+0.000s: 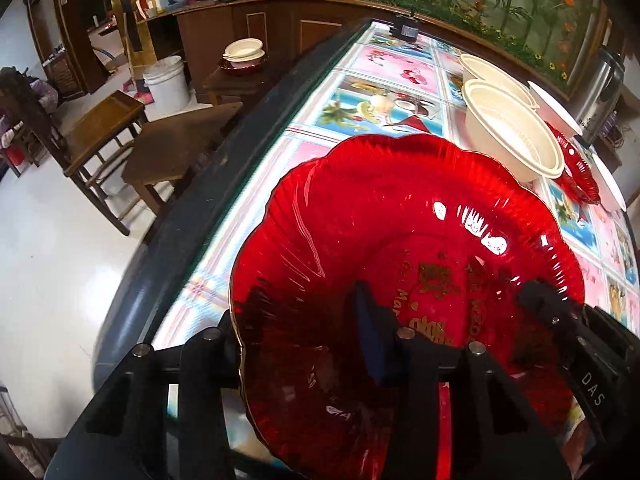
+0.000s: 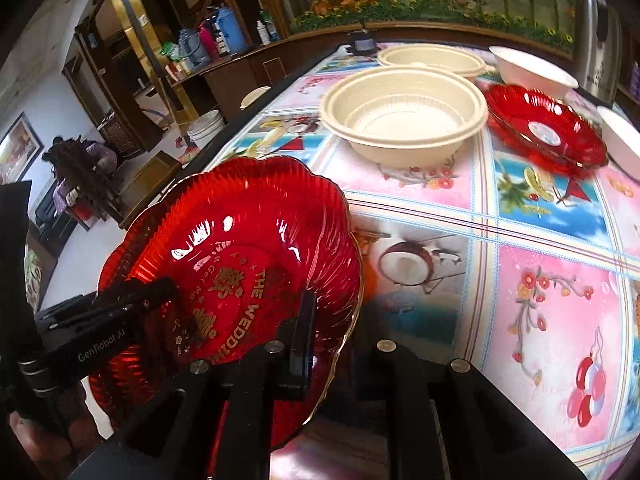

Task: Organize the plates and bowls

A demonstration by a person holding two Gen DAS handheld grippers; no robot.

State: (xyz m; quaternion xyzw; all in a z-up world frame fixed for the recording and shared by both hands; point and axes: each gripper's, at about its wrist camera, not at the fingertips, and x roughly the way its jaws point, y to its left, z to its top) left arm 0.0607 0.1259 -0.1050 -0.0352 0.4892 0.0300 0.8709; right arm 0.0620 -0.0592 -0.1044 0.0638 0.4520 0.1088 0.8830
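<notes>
Currently, the state is as follows.

Left gripper: clamped on the near rim of the red plate; one finger lies inside the dish, the other shows through the glass from below.

Right gripper: also clamped on the same red plate, at its right rim; one finger is inside the dish, the other outside the rim. In the left wrist view it enters from the right.

Red plate: scalloped, translucent, gold lettering in the centre; held by both grippers near the table's left edge, tilted. Whether it touches the table cannot be told.

Table: covered with a picture-tile cloth in pink and blue.

Cream bowls: stacked pair, upright, past the held plate. A second cream stack stands behind it.

Second red plate: flat on the table, just right of the near bowls.

White bowl: behind the second red plate, near a metal flask.

Side stool: more bowls stacked, off the table.
</notes>
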